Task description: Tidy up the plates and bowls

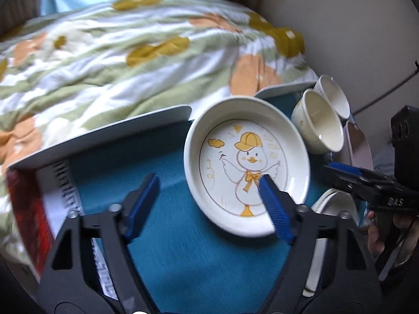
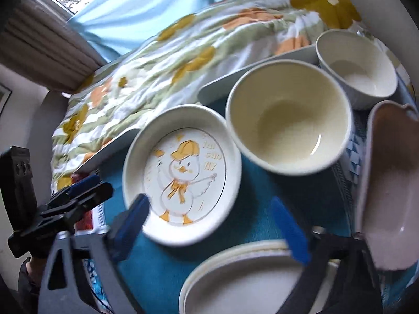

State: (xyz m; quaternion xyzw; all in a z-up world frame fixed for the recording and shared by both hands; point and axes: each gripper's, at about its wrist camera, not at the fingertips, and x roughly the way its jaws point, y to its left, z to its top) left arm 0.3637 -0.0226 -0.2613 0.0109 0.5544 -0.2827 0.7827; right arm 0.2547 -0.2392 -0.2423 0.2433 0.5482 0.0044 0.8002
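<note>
Grippers (image 1: 209, 198) (image 2: 214, 222) tilt steeply down — jaws seemingly empty.

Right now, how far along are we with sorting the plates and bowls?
Barely started. Done: nothing looks stacked; the duck plate, cream bowl and smaller bowl sit separately on the blue cloth, with a plain plate nearest. In hand: nothing; the left gripper is open beside the duck plate's rim, the right gripper open above the plain plate. Left: all of the stacking.
</note>
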